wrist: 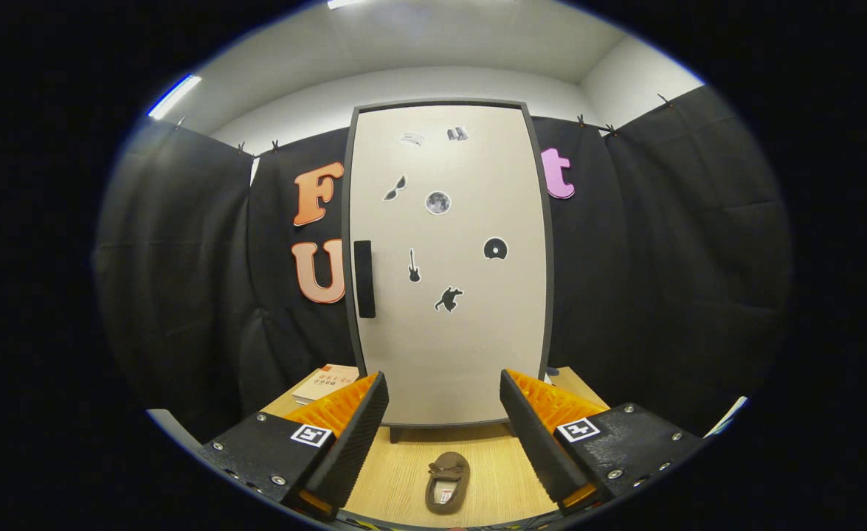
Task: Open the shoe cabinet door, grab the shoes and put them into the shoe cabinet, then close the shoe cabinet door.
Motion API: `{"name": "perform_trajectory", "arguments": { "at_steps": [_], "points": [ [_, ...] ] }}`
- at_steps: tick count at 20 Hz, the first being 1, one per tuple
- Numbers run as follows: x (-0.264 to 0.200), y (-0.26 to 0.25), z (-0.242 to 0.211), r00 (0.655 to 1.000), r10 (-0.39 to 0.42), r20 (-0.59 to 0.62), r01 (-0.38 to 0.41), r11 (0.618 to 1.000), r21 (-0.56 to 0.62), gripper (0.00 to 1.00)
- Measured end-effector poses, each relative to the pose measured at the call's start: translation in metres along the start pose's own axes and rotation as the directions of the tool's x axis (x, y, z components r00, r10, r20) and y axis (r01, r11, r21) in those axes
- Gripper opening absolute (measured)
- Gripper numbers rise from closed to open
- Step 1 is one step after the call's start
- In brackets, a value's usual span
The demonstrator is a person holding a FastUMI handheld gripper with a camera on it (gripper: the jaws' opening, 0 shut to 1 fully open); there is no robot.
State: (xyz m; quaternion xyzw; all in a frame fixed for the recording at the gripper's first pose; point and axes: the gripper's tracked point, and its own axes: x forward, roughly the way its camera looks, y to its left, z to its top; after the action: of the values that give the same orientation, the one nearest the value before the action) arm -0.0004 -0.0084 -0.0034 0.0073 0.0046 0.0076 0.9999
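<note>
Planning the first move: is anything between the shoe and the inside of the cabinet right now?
Yes. The cabinet door is shut, so it blocks the way in. The shoe lies on the table in front of it, between the open gripper's fingers. The handle sits at the door's left edge.

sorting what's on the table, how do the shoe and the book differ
The shoe is brown and lies between the open gripper's fingers, in front of the cabinet door; the book is pale with an orange band and lies beyond the left finger, beside the cabinet. The shoe is rounded with an open top; the book is flat and boxy. Both rest on the wooden table.
</note>
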Motion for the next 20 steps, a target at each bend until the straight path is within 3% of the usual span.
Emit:
{"name": "perform_trajectory", "arguments": {
  "at_steps": [18,20],
  "points": [
    [0.031,-0.008,-0.018,1.0,-0.012,-0.023,0.011,1.0,-0.008,0.95],
    [0.042,0.001,-0.025,0.999,0.02,-0.043,-0.019,1.0,0.026,0.95]
  ]
}}
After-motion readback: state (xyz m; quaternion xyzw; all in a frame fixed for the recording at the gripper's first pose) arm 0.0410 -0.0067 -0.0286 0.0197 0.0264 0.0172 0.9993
